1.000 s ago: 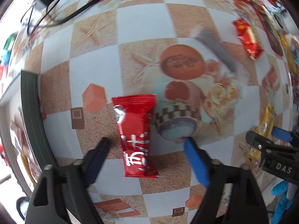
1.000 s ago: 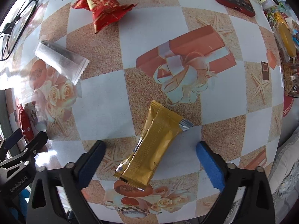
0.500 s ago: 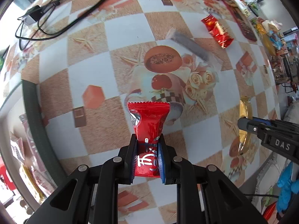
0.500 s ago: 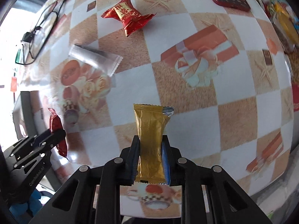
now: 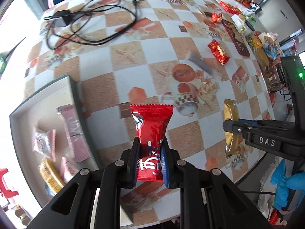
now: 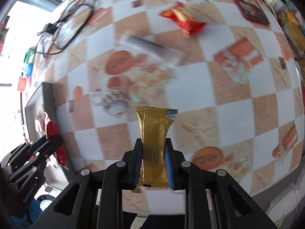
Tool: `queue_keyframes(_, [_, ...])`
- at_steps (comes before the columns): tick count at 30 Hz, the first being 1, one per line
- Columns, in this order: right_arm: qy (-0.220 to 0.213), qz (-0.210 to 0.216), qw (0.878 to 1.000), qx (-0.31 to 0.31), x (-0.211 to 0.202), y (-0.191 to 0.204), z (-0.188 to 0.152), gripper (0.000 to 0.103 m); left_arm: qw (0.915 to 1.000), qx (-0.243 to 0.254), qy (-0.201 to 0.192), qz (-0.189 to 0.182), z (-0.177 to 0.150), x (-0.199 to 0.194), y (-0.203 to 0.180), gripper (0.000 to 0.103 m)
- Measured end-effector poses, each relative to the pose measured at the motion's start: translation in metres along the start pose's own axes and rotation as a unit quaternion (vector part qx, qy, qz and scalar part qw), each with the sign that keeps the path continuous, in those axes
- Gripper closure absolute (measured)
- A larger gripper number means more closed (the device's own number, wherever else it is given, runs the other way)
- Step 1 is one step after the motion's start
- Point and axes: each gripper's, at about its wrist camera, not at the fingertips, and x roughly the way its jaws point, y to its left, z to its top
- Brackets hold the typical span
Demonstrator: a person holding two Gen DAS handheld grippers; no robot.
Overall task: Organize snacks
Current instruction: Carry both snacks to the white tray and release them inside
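My left gripper (image 5: 149,162) is shut on a red snack packet (image 5: 151,126) and holds it above the checkered table. My right gripper (image 6: 154,164) is shut on a gold snack packet (image 6: 155,131), also lifted; it also shows at the right of the left wrist view (image 5: 230,114). A dark-rimmed box (image 5: 73,95) with several snack packets inside, pink and yellow ones among them, lies at the left. The left gripper with the red packet shows at the left of the right wrist view (image 6: 54,133), over the box rim.
On the table lie a silver packet (image 5: 200,63), a red-and-gold packet (image 5: 218,51) and a black cable with charger (image 5: 80,17). A dark red tray (image 5: 238,40) and more snacks crowd the far right edge. The table's front edge is close below.
Both grippers closed on their packets and lifted them off the table. Both have since risen and swung left, bringing the box into view.
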Motion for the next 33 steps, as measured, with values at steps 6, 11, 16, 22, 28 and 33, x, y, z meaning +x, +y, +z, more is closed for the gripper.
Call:
queue_keyframes(6, [-0.004, 0.009, 0.999, -0.043, -0.003, 0.054, 0.005, 0.080, 0.9994, -0.029, -0.018, 0.009, -0.005, -0.007, 0.032, 0.081])
queue_keyframes(11, [-0.001, 0.017, 0.996, -0.082, 0.005, 0.100, 0.013, 0.080, 0.9976, -0.063, -0.022, 0.016, -0.018, -0.015, 0.070, 0.081])
queue_keyframes(16, [0.004, 0.029, 0.992, -0.124, 0.012, 0.146, 0.009, 0.079, 0.9943, -0.101, -0.022, 0.027, -0.036, -0.021, 0.109, 0.081])
queue_keyframes(22, [0.016, 0.038, 0.985, -0.167, 0.024, 0.197, 0.003, 0.079, 0.9903, -0.135, -0.013, 0.030, -0.053, -0.019, 0.138, 0.081])
queue_keyframes(28, [0.031, 0.046, 0.979, -0.196, 0.036, 0.232, -0.005, 0.079, 0.9878, -0.153, -0.002, 0.027, -0.069, -0.015, 0.154, 0.081])
queue_keyframes(33, [0.041, 0.050, 0.975, -0.212, 0.044, 0.254, -0.011, 0.079, 0.9864, -0.161, 0.015, 0.025, -0.077, -0.007, 0.160, 0.081])
